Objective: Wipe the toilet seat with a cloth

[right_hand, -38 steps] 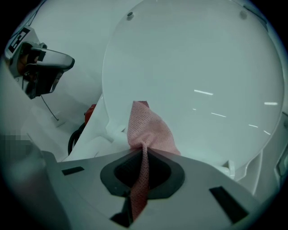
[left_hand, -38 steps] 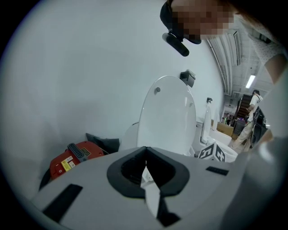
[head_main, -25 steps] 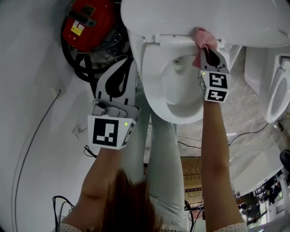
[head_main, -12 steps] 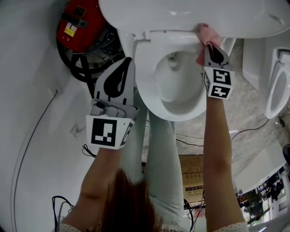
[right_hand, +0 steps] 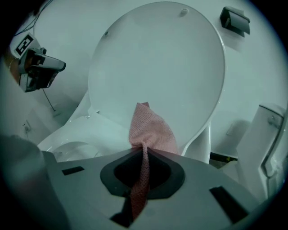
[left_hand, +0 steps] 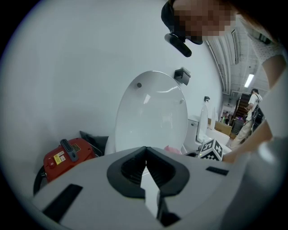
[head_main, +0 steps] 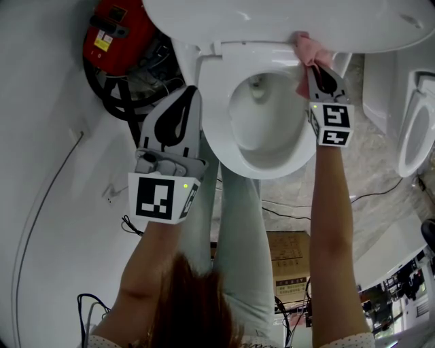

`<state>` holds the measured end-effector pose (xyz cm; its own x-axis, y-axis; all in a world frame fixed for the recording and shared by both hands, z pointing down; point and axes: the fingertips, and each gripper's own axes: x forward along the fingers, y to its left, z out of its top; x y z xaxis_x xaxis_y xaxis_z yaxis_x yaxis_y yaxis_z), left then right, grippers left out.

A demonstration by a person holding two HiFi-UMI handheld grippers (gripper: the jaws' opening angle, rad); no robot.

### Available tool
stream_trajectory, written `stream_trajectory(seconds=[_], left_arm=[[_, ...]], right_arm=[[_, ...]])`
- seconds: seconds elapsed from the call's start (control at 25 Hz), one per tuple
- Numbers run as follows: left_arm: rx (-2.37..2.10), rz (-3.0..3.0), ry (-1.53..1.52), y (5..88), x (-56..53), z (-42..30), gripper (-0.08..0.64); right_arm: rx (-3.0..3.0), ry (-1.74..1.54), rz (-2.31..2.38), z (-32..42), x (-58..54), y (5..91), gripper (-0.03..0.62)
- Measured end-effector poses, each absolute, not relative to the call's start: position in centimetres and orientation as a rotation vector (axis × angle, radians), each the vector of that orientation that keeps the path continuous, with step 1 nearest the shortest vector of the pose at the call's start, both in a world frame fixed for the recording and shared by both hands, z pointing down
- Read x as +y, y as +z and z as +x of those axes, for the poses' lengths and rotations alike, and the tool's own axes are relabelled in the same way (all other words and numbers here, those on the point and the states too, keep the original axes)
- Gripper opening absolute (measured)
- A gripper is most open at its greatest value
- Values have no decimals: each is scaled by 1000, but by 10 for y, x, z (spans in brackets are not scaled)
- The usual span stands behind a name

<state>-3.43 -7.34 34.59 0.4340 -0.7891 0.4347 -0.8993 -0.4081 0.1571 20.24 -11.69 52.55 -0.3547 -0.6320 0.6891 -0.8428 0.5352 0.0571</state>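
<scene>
The right gripper [head_main: 313, 66], pinching the pink cloth [head_main: 307, 47], is wiping the toilet seat [head_main: 216, 122] at upper right, likely needing a sweep along the rim next, while the left gripper [head_main: 191, 100] is hanging closed and empty

A red appliance [head_main: 112, 30] ringed by black hoses [head_main: 126, 95] sits well apart from a cardboard box [head_main: 293, 262].

Clipped, covered, or too small

In the head view the raised lid [head_main: 272, 20] runs off the top edge, the red machine [head_main: 139, 24] is clipped at the upper left, and a second toilet [head_main: 408, 136] is sliced by the right edge. The cloth [head_main: 309, 47] shows only its upper end there; the rest lies behind the right tongs [head_main: 314, 66]. In the right gripper view the tongs' body covers the front of the toilet seat [right_hand: 94, 130]. In the left gripper view a standing figure [left_hand: 251, 117] at far right is too small to make out.
</scene>
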Motion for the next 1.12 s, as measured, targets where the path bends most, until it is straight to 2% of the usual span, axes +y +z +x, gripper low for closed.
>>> stream_trajectory(seconds=[0.88, 1.12], left_arm=[[-1479, 2312, 407, 343, -41, -22, 2], [-1493, 2305, 406, 342, -32, -22, 2]], right_arm=[[-2180, 332, 1009, 213, -92, 529, 26], [-2186, 216, 852, 211, -86, 530, 25]])
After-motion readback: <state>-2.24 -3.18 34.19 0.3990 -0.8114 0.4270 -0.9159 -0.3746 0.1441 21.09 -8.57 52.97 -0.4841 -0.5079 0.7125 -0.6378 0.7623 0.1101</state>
